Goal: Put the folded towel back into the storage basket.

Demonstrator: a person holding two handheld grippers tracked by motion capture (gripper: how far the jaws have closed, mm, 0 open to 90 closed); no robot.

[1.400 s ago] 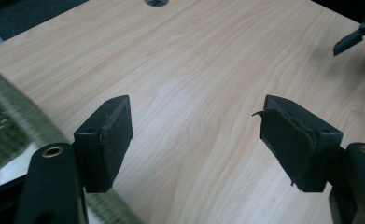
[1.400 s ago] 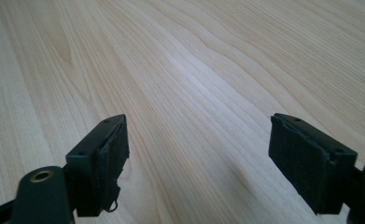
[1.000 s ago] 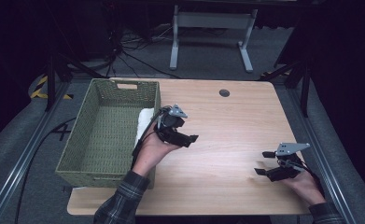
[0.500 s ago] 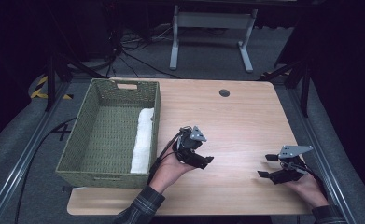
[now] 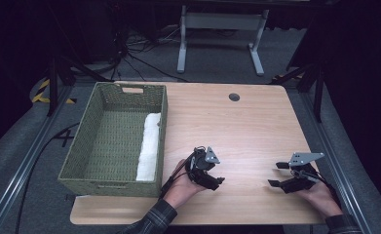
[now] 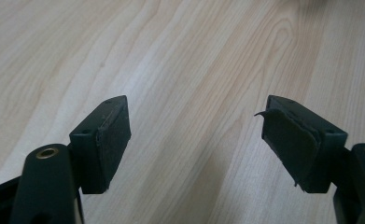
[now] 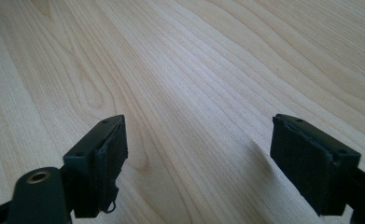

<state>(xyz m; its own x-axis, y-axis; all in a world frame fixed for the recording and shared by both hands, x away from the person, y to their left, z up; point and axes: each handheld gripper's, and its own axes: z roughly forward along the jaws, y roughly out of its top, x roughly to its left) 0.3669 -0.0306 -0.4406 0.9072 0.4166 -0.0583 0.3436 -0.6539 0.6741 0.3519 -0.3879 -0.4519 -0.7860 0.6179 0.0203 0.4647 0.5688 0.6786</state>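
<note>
- Holding both jaw sets apart over bare table [image 5: 246, 122]; nothing between either pair.
- My left gripper [image 5: 216, 181] sits at the near middle of the table, just right of the basket [image 5: 100, 146], jaws aimed right. It has come down and nearer since a second ago, when it hovered by the basket's right wall.
- Left gripper view: pads [image 6: 112, 135] wide apart, wood grain between them, no contact with anything.
- My right gripper [image 5: 275, 174] rests near the near right corner, jaws aimed left toward the other one, well apart from it. Same spot as before.
- Right gripper view: pads [image 7: 306, 158] wide apart, only tabletop between.
- Towel [image 5: 149, 146], white, lies inside the basket, stretched along its right wall, near end to far.
- Basket, green woven, stands on the left part of the table, upright, handle slot in its far wall.
- Small dark round hole [image 5: 234, 97] in the table, far middle.
</note>
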